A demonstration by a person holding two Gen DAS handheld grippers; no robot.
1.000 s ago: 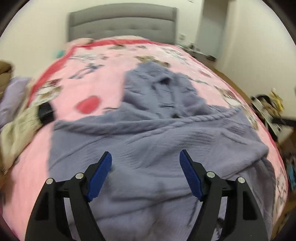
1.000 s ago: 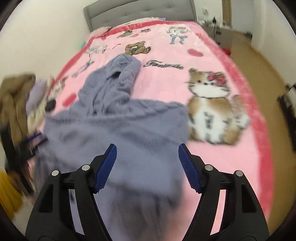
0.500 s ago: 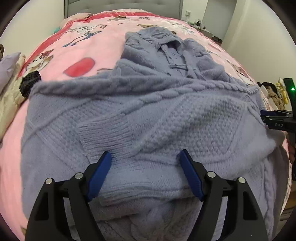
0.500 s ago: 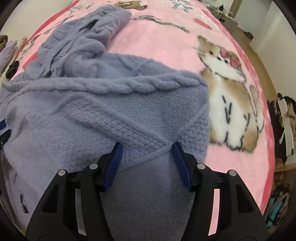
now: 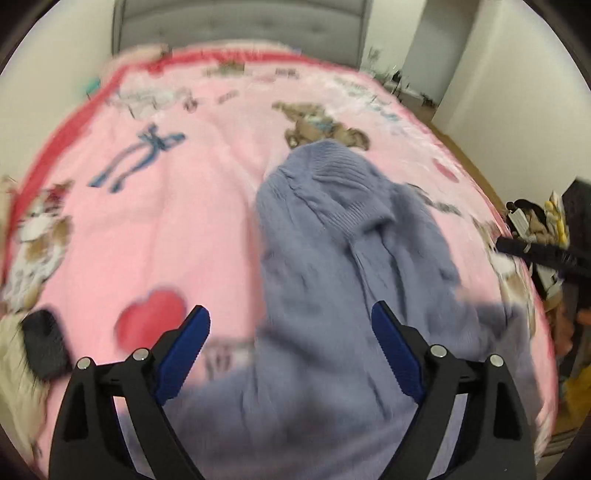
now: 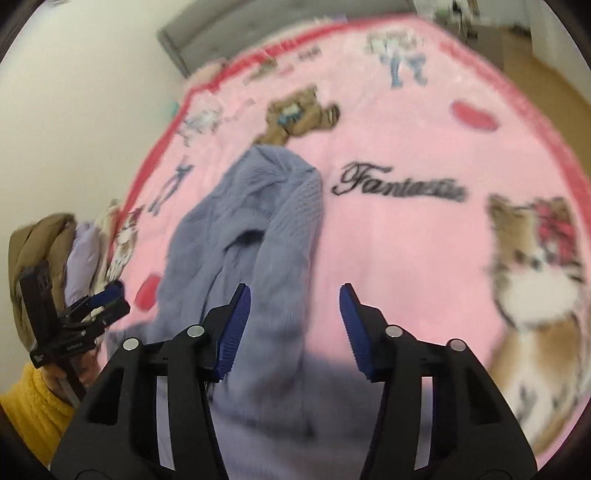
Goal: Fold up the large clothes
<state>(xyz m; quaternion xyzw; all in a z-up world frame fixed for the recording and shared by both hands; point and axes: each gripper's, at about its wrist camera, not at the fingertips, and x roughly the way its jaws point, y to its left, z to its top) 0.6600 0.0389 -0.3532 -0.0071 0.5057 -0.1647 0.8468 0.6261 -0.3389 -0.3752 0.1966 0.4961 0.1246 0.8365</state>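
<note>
Both grippers, left (image 5: 290, 334) and right (image 6: 294, 312), we see spread wide holding nothing above the sweater (image 5: 354, 266) on the pink blanket (image 5: 184, 206); only our right view shows "Fantastic" lettering (image 6: 399, 186) mid-frame.

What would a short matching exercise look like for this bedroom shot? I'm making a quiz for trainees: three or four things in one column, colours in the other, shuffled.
Things:
1. sweater
2. blanket
3. headboard
4. sleeve of the person

Colours:
a. grey
b. mustard yellow
c. lavender blue
d. pink with a red border

Pairs: 1-c, 2-d, 3-a, 4-b.

The sleeve shows at the lower left of the right wrist view, beside the left gripper. Both that one and the right gripper are open and hold nothing.
</note>
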